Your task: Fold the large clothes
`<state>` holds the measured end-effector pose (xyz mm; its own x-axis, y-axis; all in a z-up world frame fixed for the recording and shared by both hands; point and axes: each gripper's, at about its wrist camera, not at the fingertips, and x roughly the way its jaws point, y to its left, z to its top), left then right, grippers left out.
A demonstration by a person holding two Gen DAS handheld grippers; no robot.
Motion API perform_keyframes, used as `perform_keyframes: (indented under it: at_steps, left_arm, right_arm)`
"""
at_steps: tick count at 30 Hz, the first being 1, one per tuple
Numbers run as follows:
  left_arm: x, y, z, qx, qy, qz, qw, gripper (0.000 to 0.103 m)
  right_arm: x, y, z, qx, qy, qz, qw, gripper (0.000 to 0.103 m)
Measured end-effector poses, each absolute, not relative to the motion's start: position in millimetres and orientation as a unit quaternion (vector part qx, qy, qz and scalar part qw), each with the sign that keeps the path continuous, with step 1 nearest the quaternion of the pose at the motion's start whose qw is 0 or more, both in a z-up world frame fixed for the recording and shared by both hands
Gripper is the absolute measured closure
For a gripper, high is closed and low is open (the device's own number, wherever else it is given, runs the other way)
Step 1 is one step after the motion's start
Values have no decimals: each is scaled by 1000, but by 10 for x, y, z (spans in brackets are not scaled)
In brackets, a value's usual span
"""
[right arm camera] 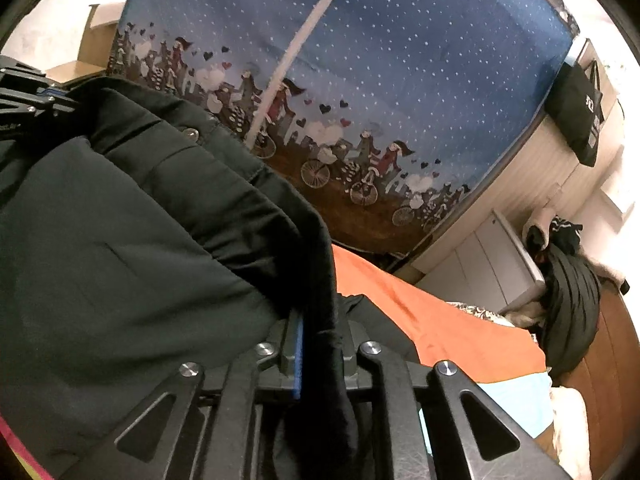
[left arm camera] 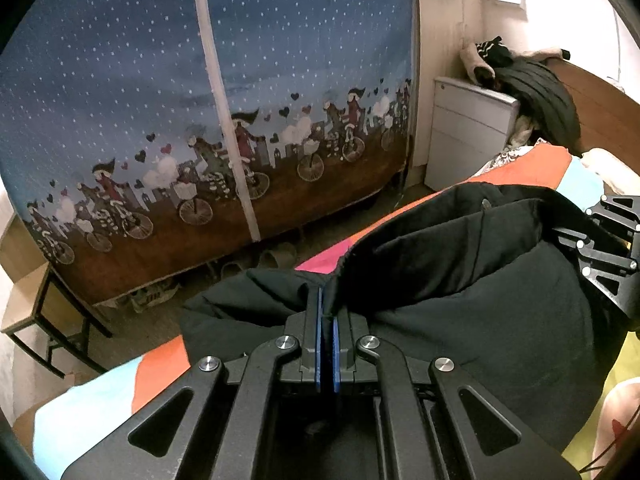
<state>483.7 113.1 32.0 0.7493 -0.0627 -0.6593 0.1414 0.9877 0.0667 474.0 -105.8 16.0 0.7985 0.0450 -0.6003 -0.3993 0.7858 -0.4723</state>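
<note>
The left gripper [left arm camera: 327, 316] is clenched on a fold of the bulky black padded jacket [left arm camera: 460, 280], which lies heaped on the bed's orange, pink and pale-blue cover [left arm camera: 160, 368]. The right gripper [right arm camera: 320, 336] grasps the jacket's dark edge. Beyond hangs a blue star-dotted curtain [left arm camera: 120, 80] printed with cyclists.

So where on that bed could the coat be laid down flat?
The orange stretch of bedspread between the black coat and the dark clothes pile is bare. The headboard end is crowded. Both tools, left and right, are pinching coat fabric.
</note>
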Motion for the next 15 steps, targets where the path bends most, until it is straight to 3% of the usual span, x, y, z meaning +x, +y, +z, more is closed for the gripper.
perform_keyframes:
  at_steps: [9,11,13,15]
  left_arm:
    - [4919,1155,198,45,363,-71,928,99]
    - [4913,1177,198,36,361,-76,929,96]
    - [4913,1219,206,22,366,-85,926,94]
    - [4910,1241,236,17,365,-88,927,77]
  right_arm:
    - [4810,-1099,92,-290,293,122,903,76]
    - [4806,-1105,86,-288,292,119,904,66]
    - [4823,-1149,88,-279,292,107,908,44]
    - [4842,-1239,111,-254,292,97,917,26]
